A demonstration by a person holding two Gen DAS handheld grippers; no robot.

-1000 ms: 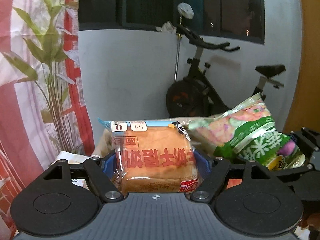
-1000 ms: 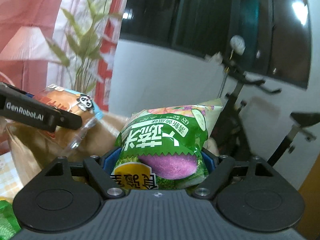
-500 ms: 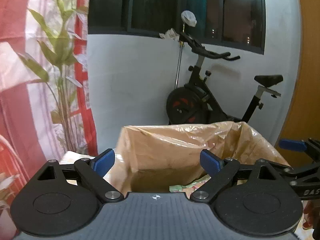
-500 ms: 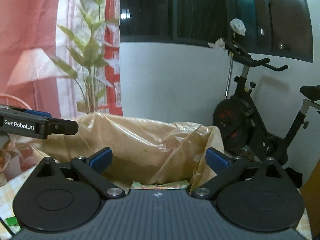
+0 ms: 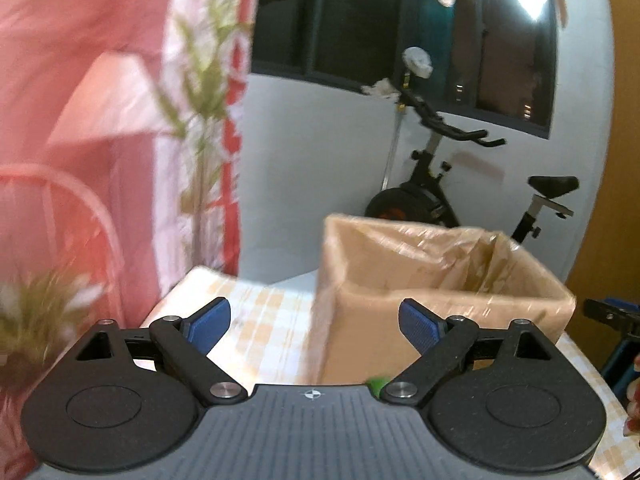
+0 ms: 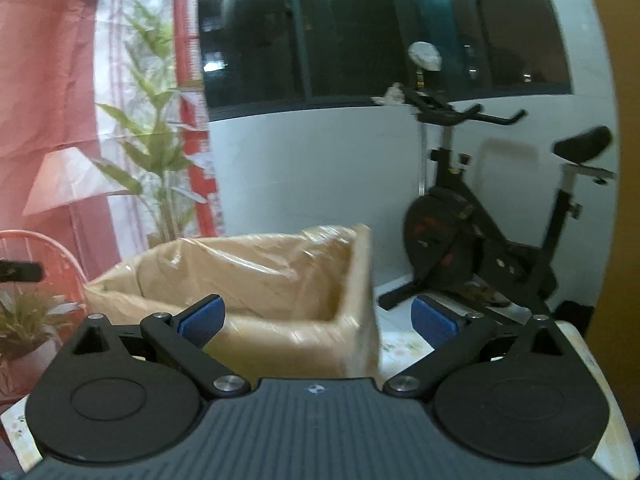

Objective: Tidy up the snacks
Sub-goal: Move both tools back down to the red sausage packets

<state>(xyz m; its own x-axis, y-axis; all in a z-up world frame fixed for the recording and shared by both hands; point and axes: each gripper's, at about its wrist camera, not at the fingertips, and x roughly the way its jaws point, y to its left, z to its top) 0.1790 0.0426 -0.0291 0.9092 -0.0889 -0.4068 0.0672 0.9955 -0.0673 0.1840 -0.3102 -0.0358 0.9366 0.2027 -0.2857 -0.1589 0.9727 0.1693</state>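
A cardboard box (image 5: 440, 288) lined with clear plastic stands on a checked tablecloth (image 5: 264, 320); it also shows in the right wrist view (image 6: 280, 300). Its contents are hidden by its walls. My left gripper (image 5: 314, 322) is open and empty, in front of the box's left corner. My right gripper (image 6: 318, 318) is open and empty, in front of the box's right corner. A small green bit (image 5: 378, 383) shows just above the left gripper's body. The other gripper (image 5: 612, 312) shows at the right edge of the left wrist view.
An exercise bike (image 6: 480, 216) stands behind the table by a white wall. A red curtain with leaf print (image 5: 120, 120) hangs at the left. A potted plant (image 6: 28, 320) and a red wire chair (image 6: 40, 248) sit left of the box.
A second ago I held a bread pack in the left gripper and a green snack bag in the right, over the box. Both opened and dropped them; both grippers have pulled back from the box.
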